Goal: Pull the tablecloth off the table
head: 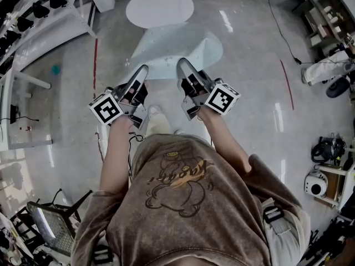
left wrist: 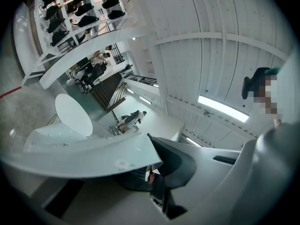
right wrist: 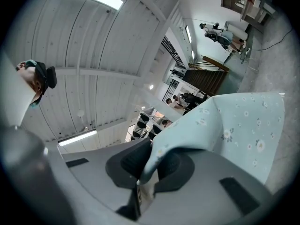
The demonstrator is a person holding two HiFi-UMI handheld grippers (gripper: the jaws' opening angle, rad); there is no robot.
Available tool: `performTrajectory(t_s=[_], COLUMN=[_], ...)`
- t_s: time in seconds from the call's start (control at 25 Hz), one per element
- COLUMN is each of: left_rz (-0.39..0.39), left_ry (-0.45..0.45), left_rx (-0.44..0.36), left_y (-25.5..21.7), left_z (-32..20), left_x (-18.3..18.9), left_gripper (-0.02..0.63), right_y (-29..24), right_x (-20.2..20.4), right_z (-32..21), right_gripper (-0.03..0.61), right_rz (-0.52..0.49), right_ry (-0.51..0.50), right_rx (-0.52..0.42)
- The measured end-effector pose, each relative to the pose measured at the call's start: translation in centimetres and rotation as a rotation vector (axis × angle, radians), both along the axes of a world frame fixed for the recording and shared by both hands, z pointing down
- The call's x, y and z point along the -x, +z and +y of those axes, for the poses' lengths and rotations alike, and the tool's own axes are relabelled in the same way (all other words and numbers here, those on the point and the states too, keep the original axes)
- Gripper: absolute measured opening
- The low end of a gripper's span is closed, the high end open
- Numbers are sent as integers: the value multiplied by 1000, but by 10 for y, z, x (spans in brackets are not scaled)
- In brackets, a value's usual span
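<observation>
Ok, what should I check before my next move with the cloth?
1. Left claw shut on cloth: ok, an edge is pinched between the jaws.
2. Right claw shut on cloth: ok, the flowered edge is pinched there.
3. Cloth off the table: ok, the round top shows bare.
4. Cloth's far edge free of the table's base: cannot tell, the cloth hides it.
5. Cloth lifted off the floor: cannot tell from these views.
</observation>
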State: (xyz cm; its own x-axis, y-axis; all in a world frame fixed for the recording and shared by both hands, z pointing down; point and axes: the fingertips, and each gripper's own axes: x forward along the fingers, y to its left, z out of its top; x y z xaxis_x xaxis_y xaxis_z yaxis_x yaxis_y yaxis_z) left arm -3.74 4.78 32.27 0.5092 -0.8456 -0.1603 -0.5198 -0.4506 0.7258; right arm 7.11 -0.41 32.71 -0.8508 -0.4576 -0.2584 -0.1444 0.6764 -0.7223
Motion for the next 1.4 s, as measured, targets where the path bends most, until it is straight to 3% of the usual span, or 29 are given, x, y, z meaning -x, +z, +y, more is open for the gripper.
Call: performTrajectory(t_s=[0.24,0.88,1.04,1.4], left_rz=[8,-8,-31,4], left_ry=[-12,-35,-39,-27], left_rx=[-11,79,99,120], left_y=[-6,25,35,35], left_z=[2,-5,-16,-50], left_x=[-1,6,13,28], left_gripper=[19,20,20,20], right_y=[-12,16,25,31], right_x=[-2,8,11,29], right_z=[4,-8,-17,-49], right_gripper=[23,23,25,32], right_rz=[6,38,38,86], right_ry=[-4,-17,-16,-2], right_rx=[-28,51,84,70])
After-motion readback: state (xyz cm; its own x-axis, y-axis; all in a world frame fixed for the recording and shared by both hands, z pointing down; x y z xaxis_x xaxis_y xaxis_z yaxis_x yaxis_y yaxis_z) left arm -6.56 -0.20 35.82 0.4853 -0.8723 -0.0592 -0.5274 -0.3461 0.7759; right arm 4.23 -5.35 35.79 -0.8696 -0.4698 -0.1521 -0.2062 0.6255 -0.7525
